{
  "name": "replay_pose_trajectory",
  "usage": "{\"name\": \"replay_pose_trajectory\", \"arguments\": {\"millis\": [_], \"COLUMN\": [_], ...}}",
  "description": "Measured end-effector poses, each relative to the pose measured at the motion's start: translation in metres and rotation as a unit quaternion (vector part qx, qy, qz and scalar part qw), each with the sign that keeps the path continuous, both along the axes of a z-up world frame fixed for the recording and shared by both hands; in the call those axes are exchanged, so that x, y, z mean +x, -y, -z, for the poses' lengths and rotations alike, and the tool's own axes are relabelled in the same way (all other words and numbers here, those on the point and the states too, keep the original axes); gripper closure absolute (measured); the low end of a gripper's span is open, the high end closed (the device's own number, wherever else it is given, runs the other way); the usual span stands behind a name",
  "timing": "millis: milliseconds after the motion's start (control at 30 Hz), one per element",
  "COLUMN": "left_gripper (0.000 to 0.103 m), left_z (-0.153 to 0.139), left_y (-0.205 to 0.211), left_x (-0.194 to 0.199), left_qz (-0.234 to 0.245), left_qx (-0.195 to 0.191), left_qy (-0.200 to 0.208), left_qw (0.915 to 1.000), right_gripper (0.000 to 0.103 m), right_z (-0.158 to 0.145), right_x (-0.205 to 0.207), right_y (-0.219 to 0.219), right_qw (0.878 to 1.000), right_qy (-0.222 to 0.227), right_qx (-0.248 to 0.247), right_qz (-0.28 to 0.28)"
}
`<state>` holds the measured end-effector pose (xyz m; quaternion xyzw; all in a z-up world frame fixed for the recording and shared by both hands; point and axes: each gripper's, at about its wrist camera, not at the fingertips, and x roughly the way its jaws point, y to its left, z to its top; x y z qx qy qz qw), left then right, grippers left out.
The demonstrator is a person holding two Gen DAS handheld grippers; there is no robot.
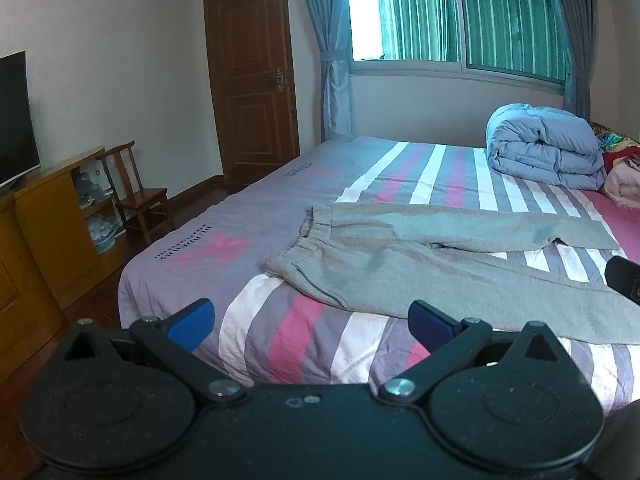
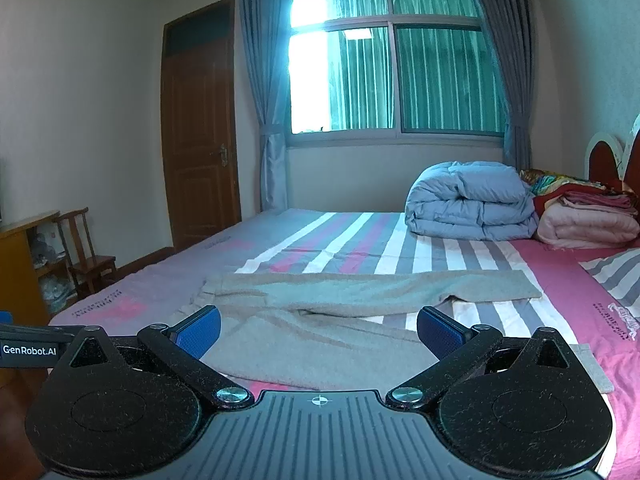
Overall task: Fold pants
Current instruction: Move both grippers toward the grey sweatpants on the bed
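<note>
Grey pants (image 1: pixel 420 256) lie spread flat on the bed (image 1: pixel 280 320), on the striped sheet. Landmark: the pants. Waistband (image 1: pixel 304 236) points toward the foot end of the bed, the side nearer the door (image 1: pixel 250 76); the two legs run the other way, toward the pillows, and part into a narrow V with striped sheet showing between them. The farther leg (image 2: pixel 400 288) lies straight and flat; the nearer leg (image 2: pixel 320 348) runs along the near edge of the bed.

Left tongs (image 1: pixel 311 322): spread wide, blue pads (image 1: pixel 192 322) holding nothing, hovering just short of the near edge of the pants, beside the waistband end, not touching the cloth.

Right tongs (image 2: pixel 319 330): also spread wide and empty, above the nearer leg; contact with the cloth cannot be told from this view. In the left wrist view a black part of the right tongs shows at the right edge, over the nearer leg.

Beyond the pants, toward the window (image 2: pixel 392 60), a folded blue quilt (image 2: pixel 468 206) sits on the bed, well apart from them. Next to the quilt lies a stack of pink and red bedding (image 2: pixel 588 216). Past the waistband end, off the bed, a small wooden chair (image 1: pixel 136 192) stands beside a yellow cabinet (image 1: pixel 48 232).
</note>
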<state>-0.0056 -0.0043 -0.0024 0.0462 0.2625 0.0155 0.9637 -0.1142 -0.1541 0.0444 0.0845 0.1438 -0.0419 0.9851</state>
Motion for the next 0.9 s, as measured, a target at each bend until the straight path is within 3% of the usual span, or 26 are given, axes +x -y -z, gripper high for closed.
{"name": "replay_pose_trajectory", "arguments": {"millis": [467,900], "left_gripper": [0.006,0.006], "left_z": [0.009,0.019], "left_y": [0.004,0.01], "left_x": [0.005,0.016], "left_qz": [0.006,0.006], "left_qx": [0.009,0.027], "left_qy": [-0.009,-0.039], "left_qw": [0.9999,0.9989], "right_gripper": [0.0,0.0], "right_z": [0.003,0.022], "right_x": [0.005,0.018], "right_y": [0.004,0.016], "right_qw": [1.0,0.999], "right_qy": [-0.007,-0.041], "right_qx": [0.006,0.034], "right_qz": [0.008,0.0]}}
